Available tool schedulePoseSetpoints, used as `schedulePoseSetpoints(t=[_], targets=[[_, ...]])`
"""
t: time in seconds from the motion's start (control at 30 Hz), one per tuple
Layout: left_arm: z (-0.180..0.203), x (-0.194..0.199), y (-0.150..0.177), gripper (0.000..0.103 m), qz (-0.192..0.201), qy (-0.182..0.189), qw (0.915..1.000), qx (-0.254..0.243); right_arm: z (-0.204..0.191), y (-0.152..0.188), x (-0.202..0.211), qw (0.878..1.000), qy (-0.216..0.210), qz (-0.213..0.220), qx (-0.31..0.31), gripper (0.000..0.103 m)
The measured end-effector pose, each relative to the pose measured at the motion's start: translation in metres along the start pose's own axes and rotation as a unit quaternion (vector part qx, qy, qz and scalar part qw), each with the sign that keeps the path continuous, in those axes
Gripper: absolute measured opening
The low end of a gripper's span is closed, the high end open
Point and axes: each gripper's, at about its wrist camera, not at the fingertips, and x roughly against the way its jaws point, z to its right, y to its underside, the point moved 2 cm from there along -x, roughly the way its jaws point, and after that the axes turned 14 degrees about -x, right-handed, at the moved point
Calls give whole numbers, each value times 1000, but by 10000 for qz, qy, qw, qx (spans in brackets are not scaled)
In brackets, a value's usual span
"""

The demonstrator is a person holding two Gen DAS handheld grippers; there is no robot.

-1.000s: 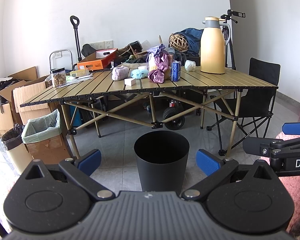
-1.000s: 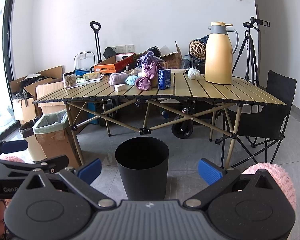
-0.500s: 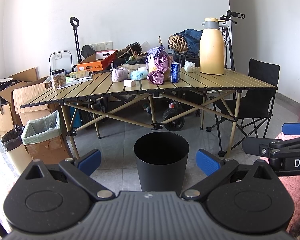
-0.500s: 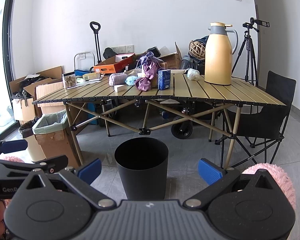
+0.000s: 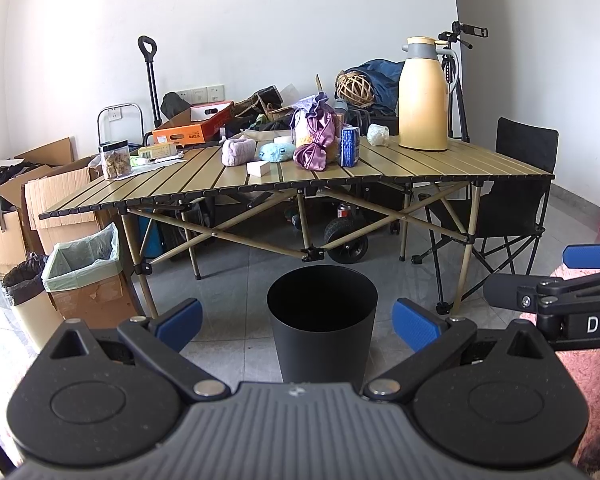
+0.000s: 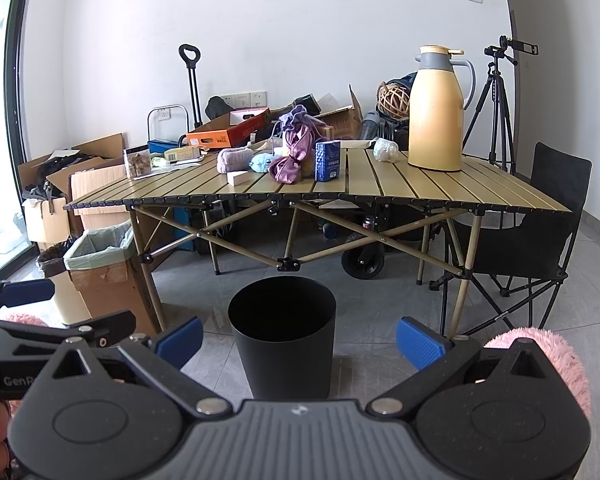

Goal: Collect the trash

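Left wrist view. The left gripper (image 5: 296, 320) is level and faces the table, its two blue-padded fingers (image 5: 179, 318) spread wide and holding nothing. One round black plastic waste bin (image 5: 322, 322) stands upright on the grey tile floor between the pads, well beyond them and touching neither. At 12 o'clock from the bin stands one folding table with a tan slatted top (image 5: 440, 164). On it are one blue drink carton (image 5: 349, 146), one crumpled white paper ball (image 5: 378, 135), one small white box (image 5: 258, 168), one purple cloth pouch (image 5: 315, 140), one lilac fuzzy pouch (image 5: 238, 151), one pale blue fuzzy item (image 5: 276, 152), one clear jar of brown snacks (image 5: 115, 161) and one tall yellow thermos jug (image 5: 423, 98). At 3 o'clock the right gripper (image 5: 580, 280) enters from the side, one blue pad and one black finger visible.

Right wrist view. The right gripper (image 6: 299, 338) is likewise level, fingers (image 6: 420, 342) wide apart and empty. The same black bin (image 6: 282, 330) sits between them, farther off, at 12 o'clock low. The blue carton (image 6: 328, 161) stands upright near the table's middle; the paper ball (image 6: 386, 149) lies just left of the thermos (image 6: 436, 114); the white box (image 6: 237, 177) lies near the front edge. At 9 o'clock the left gripper (image 6: 40, 316) shows side-on. Pink fuzzy sleeves (image 6: 548, 356) border the lower corners. One lined cardboard box (image 6: 100, 264) stands at 10 o'clock from the bin.
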Motion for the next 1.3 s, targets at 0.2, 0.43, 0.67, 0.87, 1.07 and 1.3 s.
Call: schedulePoseSetpoints(t=[0.2,0.43,0.67,0.87,1.07,1.3], targets=[[-2,4,-14,103,6,-3,10000,-1,0,0,1,10000,0,5,0,103],[-2,5,-18,103,5,-1,10000,-5,3,-7,0,10000,17,22,-29,103],[0,8,-23,103,7,8,10000,8,4,-7,-1,10000,17,20,-24,103],[2,10,-30,103,15,6,10000,10,4,-8,-1,10000,21,24,-24,103],[4,9,-28,103,30,-15,10000,14,4,-7,-1,10000,24,28,-29,103],[0,2,-26,103,60,-68,9999,122,7,-11,-7,9999,24,120,-5,103]])
